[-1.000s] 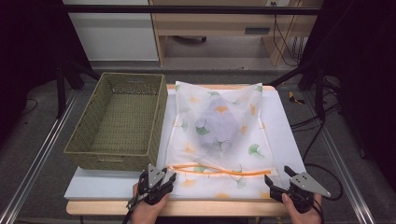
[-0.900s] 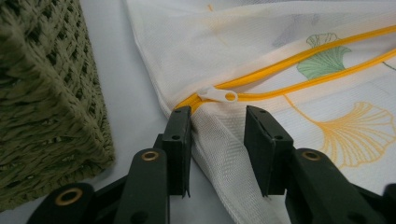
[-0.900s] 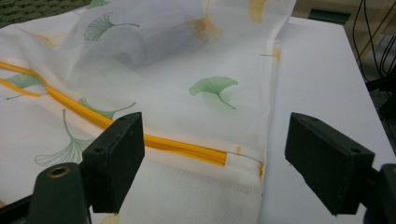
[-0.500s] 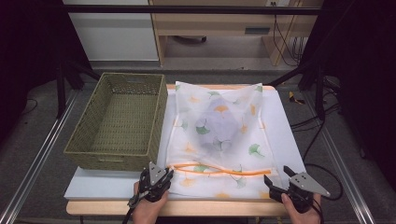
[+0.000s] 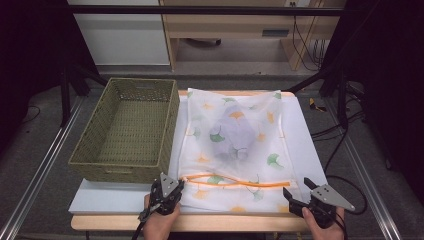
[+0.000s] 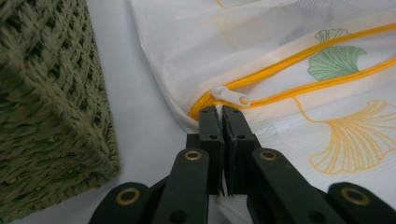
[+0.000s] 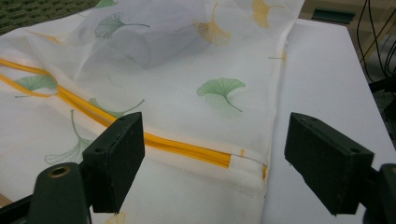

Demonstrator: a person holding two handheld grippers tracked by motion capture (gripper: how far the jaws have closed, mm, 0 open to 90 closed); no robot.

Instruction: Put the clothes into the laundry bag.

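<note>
Flat on the white table [image 5: 305, 145], just beside the green woven basket [image 5: 115, 170]: a mesh laundry bag [image 5: 270, 130] printed with ginkgo leaves, a pale grey garment [image 5: 232, 137] showing through it. Near edge turned toward the person, so the orange zipper [image 5: 235, 182] runs from one hand to the other.

Left gripper [image 6: 222, 112]: jaws just closing, now pressed together on the bag's mesh at its corner, right below the white zipper pull [image 6: 231, 95]. Likely done to anchor that end, so the fabric stays taut when the pull is worked.

Right gripper [image 7: 215, 149]: jaws wide apart, straddling the opposite end of the zipper without pinching it, seemingly ready to clamp the far corner and stretch the bag flat.
</note>
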